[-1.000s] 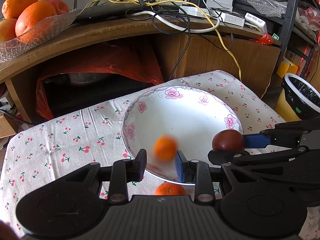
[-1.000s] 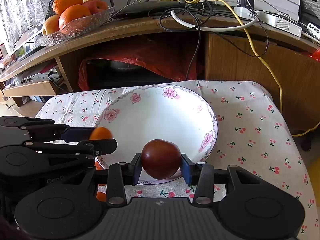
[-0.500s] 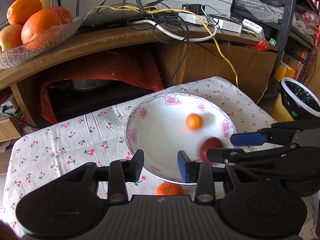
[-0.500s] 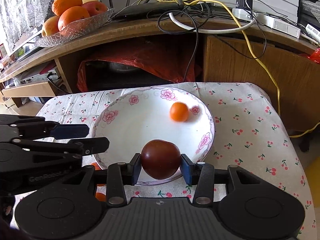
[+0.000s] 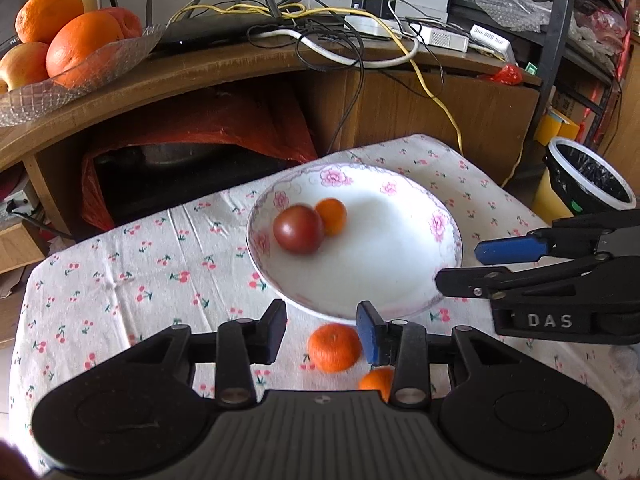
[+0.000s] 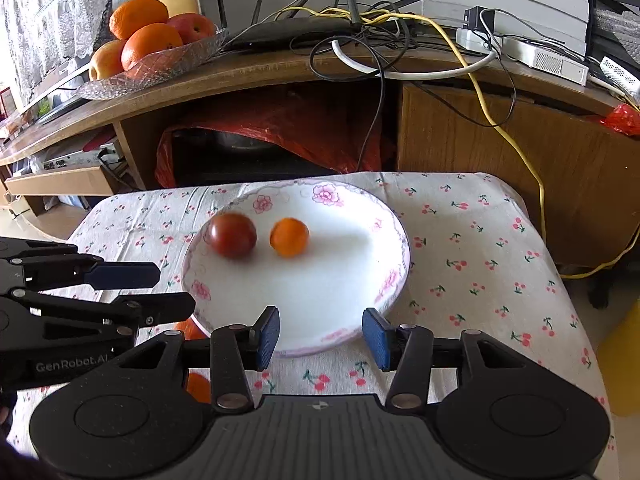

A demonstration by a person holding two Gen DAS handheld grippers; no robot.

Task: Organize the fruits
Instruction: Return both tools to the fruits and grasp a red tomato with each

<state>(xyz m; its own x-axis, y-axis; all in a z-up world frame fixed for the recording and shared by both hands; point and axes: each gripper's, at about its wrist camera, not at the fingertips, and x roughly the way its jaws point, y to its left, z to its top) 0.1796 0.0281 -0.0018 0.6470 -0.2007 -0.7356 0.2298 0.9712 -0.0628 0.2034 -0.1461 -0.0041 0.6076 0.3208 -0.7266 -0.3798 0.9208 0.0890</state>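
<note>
A white floral plate (image 5: 400, 280) (image 6: 320, 300) sits on the cherry-print tablecloth. A dark red tomato (image 5: 298, 229) (image 6: 232, 235) and a small orange tangerine (image 5: 331, 216) (image 6: 289, 237) lie in it at the far left; the tomato looks blurred. My left gripper (image 5: 322, 336) is open and empty at the plate's near rim, with a tangerine (image 5: 334, 347) on the cloth between its fingers and another tangerine (image 5: 376, 380) just behind. My right gripper (image 6: 320, 338) is open and empty over the plate's near rim.
A glass dish of oranges and apples (image 5: 60, 52) (image 6: 152, 48) stands on the wooden shelf behind, next to cables and routers (image 5: 320, 28). A lined bin (image 5: 588, 180) stands right of the table. The table's far edge is close to the cabinet.
My right gripper opened and let go of the tomato, which rolled to the far left of the plate beside the tangerine. Both grippers drew back from the plate.
</note>
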